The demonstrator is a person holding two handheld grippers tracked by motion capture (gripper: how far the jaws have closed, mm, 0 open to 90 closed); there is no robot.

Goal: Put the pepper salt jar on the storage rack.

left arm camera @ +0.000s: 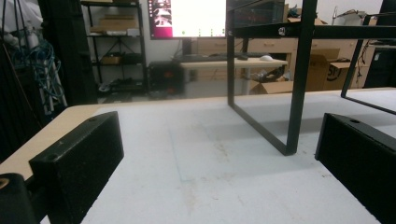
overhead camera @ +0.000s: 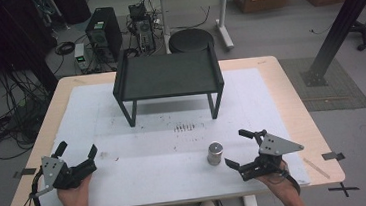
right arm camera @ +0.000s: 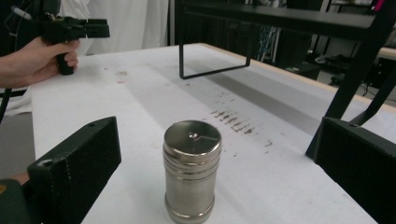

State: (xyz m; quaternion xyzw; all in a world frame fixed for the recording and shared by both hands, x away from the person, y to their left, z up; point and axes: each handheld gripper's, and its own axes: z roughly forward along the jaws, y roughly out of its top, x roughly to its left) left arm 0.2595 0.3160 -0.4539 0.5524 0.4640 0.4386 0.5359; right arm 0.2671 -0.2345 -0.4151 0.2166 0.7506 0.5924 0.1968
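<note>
Left gripper (overhead camera: 77, 153) sits at the near left corner of the white mat (overhead camera: 143, 187), jaws spread wide, nothing between them; its own view looks across bare mat toward one leg of the black shelf (left arm camera: 299, 84). It is well apart from everything, so low risk there beyond its trailing cable snagging the table edge if the hand swings in. Middle of the scene: the black shelf (overhead camera: 167, 76) stands at the far side of the mat, top empty as far as I can see, with a patch of dark smudges (overhead camera: 183, 128) in front of it. The metal canister (overhead camera: 215, 153) stands upright on the mat, near front, right of centre, just beside the right gripper (overhead camera: 239, 149). Right gripper jaws are wide open, holding nothing; in the right gripper view the canister (right arm camera: 192, 175) sits between the two jaws, closer to the left one, touching neither. Judgement: this is lined up for a grab. Main risks: canister is tall, narrow and smooth, so an off-centre closure lets one jaw hit first and push or tip it; gripping too high near the lid could let it slip or pivot. If it goes up onto the shelf, clipping the raised side rail could knock it loose.
</note>
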